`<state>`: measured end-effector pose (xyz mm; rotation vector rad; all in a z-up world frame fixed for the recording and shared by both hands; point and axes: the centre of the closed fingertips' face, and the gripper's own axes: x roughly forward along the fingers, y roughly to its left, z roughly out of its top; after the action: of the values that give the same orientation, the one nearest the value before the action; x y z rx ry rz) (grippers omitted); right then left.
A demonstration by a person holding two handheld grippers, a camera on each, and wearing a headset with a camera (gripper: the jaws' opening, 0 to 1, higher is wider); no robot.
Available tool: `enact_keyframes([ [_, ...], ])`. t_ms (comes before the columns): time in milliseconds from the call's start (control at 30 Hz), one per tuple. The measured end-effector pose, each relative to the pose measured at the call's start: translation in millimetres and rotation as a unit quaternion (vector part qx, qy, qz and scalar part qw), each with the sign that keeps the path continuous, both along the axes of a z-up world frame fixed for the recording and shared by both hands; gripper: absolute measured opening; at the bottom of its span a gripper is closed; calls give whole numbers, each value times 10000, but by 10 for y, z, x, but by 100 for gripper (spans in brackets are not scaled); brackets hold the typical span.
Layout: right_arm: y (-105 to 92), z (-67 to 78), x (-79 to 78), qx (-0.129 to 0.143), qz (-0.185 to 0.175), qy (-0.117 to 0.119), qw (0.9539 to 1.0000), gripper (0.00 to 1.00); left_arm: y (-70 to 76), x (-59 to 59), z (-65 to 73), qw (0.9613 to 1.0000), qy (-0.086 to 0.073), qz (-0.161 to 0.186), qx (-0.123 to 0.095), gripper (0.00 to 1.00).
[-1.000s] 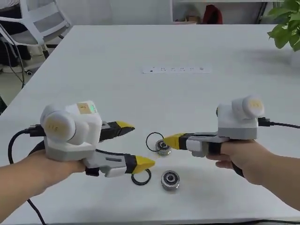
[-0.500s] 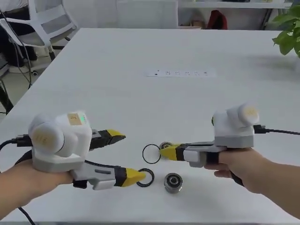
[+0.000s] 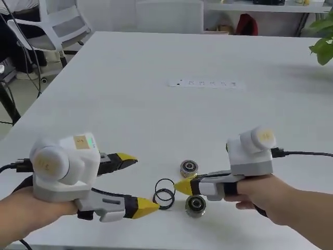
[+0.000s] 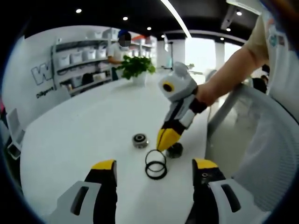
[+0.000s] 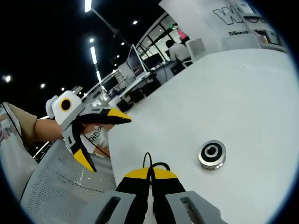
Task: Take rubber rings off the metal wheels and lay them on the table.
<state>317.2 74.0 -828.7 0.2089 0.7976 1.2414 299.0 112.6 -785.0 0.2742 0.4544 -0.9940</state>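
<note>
Two bare metal wheels stand on the white table (image 3: 156,104), one (image 3: 189,167) farther away and one (image 3: 195,204) nearer. Two black rubber rings overlap just left of them. My right gripper (image 3: 179,186) is shut on the edge of the farther ring (image 3: 156,185), which rests low on the table over the nearer ring (image 3: 155,199). In the right gripper view, a thin black ring (image 5: 147,159) rises from the shut right gripper (image 5: 148,173), with a wheel (image 5: 211,154) beyond. My left gripper (image 3: 137,182) is open and holds nothing; its own view shows the rings (image 4: 146,158) ahead of it.
A white power strip (image 3: 205,83) lies at mid-table. An office chair (image 3: 52,26) stands beyond the far left corner and a plant (image 3: 323,47) at the right edge. The table's front edge runs just below both hands.
The right gripper has carried its ring away from the farther wheel, toward me, and lowered it over the other ring. The left gripper stays open with little change.
</note>
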Motion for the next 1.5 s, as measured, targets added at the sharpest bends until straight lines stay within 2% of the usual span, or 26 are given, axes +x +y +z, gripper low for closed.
enact_keyframes([
  [300, 45, -91, -49, -120, 98, 144, 9998, 0, 56, -2, -37, 10000, 64, 43, 16, 66],
  [567, 50, -146, -49, -233, 108, 131, 9996, 0, 79, -1, -55, 9999, 87, 71, 43, 66],
  [1133, 18, -232, 3, -468, 58, -23, 9989, 0, 100, -33, -103, 9997, 182, 103, 102, 66],
  [1500, 12, -220, 0, -493, 74, -79, 9987, 6, 89, -46, -100, 9997, 208, 83, 118, 66],
])
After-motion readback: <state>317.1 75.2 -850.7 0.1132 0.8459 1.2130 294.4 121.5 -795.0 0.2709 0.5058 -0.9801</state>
